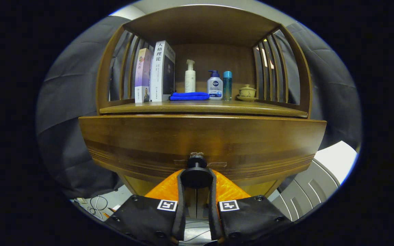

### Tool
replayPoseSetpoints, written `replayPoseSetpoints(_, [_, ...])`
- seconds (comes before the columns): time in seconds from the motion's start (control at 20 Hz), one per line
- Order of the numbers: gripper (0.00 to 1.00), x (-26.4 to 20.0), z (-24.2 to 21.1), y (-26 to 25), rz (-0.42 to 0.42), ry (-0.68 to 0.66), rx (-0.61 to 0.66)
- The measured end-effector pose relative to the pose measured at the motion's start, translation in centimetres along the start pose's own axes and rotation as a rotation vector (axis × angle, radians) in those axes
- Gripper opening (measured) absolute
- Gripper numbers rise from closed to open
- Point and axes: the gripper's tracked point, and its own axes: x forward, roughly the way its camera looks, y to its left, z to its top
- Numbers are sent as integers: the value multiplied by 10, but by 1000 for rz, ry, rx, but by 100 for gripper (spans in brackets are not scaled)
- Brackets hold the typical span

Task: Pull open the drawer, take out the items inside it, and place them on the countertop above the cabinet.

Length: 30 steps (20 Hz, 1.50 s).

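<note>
A wooden cabinet fills the scene, its drawer front [200,136] broad and close before me. A dark round knob [196,175] sticks out from the drawer's lower middle. My gripper [196,179] is shut on the knob, one finger pressing each side of its disc. The drawer stands a little proud of the cabinet body; its inside is hidden. Above it lies the wooden countertop [204,107].
On the countertop stand two books [156,71], a folded blue cloth [189,96], a white pump bottle [190,77], a small pump bottle [214,86], a teal bottle [227,84] and a lidded cup [247,92]. Slatted side panels and a top board enclose the shelf. Cables [96,205] lie on the floor lower left.
</note>
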Motion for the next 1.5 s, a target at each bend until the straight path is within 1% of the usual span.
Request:
replayPoseSetpoints(0.15, [30, -15, -4, 1, 7, -18, 2])
replayPoseSetpoints(0.65, [31, -58, -22, 7, 55, -11, -69])
replayPoseSetpoints(0.85, [30, -73, -27, 6, 80, 10, -35])
replayPoseSetpoints(1.05, [30, -89, -34, 2, 88, 11, -54])
replayPoseSetpoints(1.5, [30, -113, -44, 9, 120, 27, -51])
